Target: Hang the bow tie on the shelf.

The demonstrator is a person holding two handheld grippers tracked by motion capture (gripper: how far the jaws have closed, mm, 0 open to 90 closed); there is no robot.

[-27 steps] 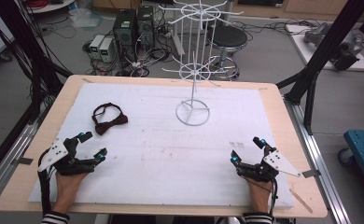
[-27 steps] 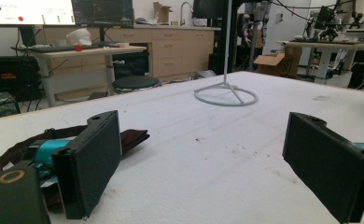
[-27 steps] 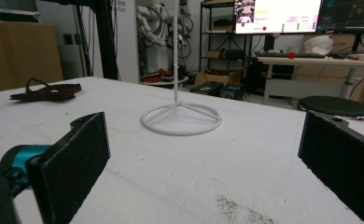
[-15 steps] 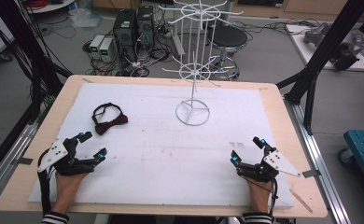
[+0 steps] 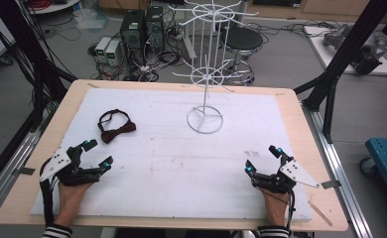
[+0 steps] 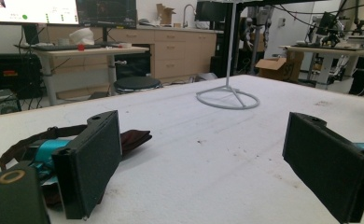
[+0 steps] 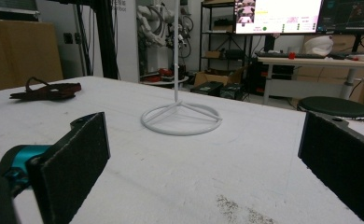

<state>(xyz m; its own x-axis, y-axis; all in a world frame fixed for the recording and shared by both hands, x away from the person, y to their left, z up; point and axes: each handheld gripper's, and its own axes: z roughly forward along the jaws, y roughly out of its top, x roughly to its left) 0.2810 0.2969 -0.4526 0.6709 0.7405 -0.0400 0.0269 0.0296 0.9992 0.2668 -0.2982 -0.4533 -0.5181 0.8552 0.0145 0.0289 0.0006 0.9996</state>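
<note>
Both grippers rest low on the white foam mat (image 5: 181, 163) at the near edge of the table, one at each near corner. Nothing is held in either.

Left gripper (image 5: 95, 154): jaws spread wide, empty. Right gripper (image 5: 262, 159): jaws also wide, empty; in the right gripper view the mat lies bare between them.

The dark red bow tie (image 5: 116, 126) lies flat on the mat's left half, just ahead of the left gripper and slightly to its right. Its long axis runs roughly across the table, tilted a little, with the thin neck strap looped on the far side. In the left gripper view the bow tie (image 6: 132, 138) sits close behind the left jaw, partly hidden by it, apart from the pads.

The white wire display rack (image 5: 204, 119) stands upright at mid-table, ring base on the mat, hook arms overhead, well apart from both grippers.

Judgement: the left gripper is much the nearer to the tie; the right is well apart, across the mat. Any pick probably falls to the left hand, reaching forward and closing across the tie's narrow middle.
</note>
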